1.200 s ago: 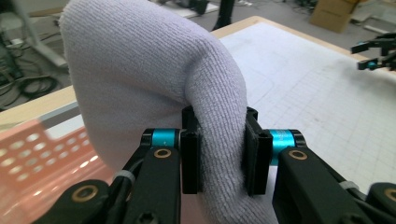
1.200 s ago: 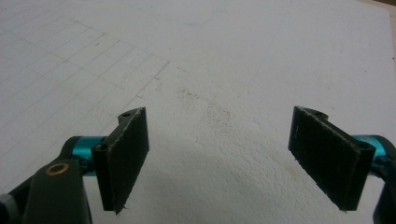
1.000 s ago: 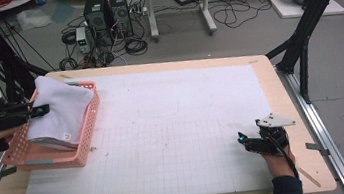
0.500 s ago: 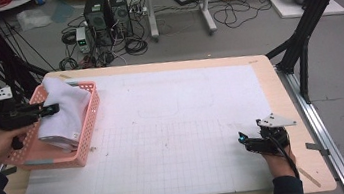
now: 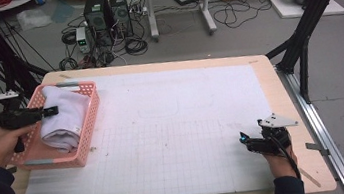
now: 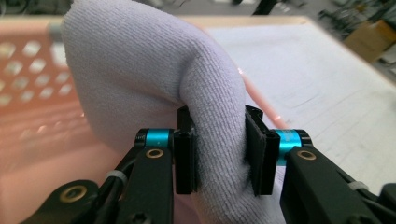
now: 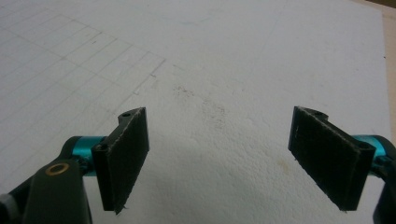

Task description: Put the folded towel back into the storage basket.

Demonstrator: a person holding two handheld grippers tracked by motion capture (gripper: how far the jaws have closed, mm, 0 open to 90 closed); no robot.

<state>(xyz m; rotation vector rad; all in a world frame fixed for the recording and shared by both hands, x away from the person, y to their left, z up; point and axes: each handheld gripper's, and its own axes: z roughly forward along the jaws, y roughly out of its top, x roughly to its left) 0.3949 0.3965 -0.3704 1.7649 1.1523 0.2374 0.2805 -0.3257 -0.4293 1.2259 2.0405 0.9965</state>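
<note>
Nearest, at the right front of the table, the right gripper (image 5: 244,140) rests low over the white gridded mat (image 5: 176,142) with its jaws spread wide and nothing between them; in the right gripper view there is bare mat under the two pads.

Farther off, at the left edge, the left gripper (image 5: 54,110) reaches over the near-left wall of the pink plastic basket (image 5: 84,138). Its jaws have just been opening, yet in the left gripper view a fold of the white towel (image 6: 140,65) sits between the pads (image 6: 258,154), which look to press on it lightly.

The towel lies folded in the basket, its bulk toward the far-left corner. It looks soft, light and limp, with a ribbed terry surface that should grip well against rubber pads. It will sag and unfold if lifted by one layer, so the thick folded edge is the better place to take hold, pinching several layers at once. No fragility to worry about.
</note>
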